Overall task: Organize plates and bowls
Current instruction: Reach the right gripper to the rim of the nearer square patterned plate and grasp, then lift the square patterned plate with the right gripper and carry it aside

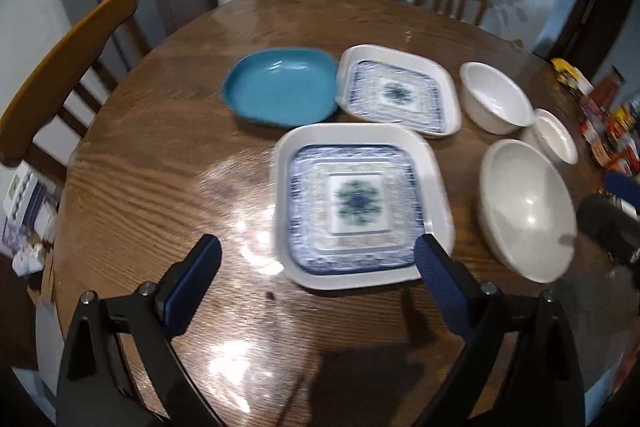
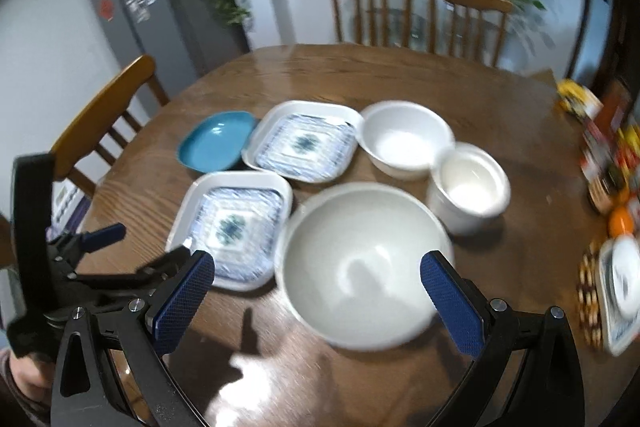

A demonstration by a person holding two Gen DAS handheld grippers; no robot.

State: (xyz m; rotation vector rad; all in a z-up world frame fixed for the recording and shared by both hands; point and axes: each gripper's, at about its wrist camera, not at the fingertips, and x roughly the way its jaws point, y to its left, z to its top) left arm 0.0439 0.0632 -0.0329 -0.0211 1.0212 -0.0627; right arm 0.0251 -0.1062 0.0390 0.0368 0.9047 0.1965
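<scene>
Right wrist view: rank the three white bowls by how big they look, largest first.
1. Big bowl, nearest the camera between the open right gripper fingers; nearness exaggerates it, though it appears truly widest.
2. Far bowl.
3. Small deep bowl, narrower but taller.
The last two look close; the ranking is unsure.

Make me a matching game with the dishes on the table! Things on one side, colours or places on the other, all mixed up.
Things:
1. teal dish
2. near patterned plate
3. biggest bowl
4. left gripper

Clues:
A. plain white, in front of the right gripper
B. open, holding nothing
C. blue-green all over, at the far left of the dishes
D. square, white rim, blue pattern with a flower in the middle

Right pairs: 1-C, 2-D, 3-A, 4-B
</scene>
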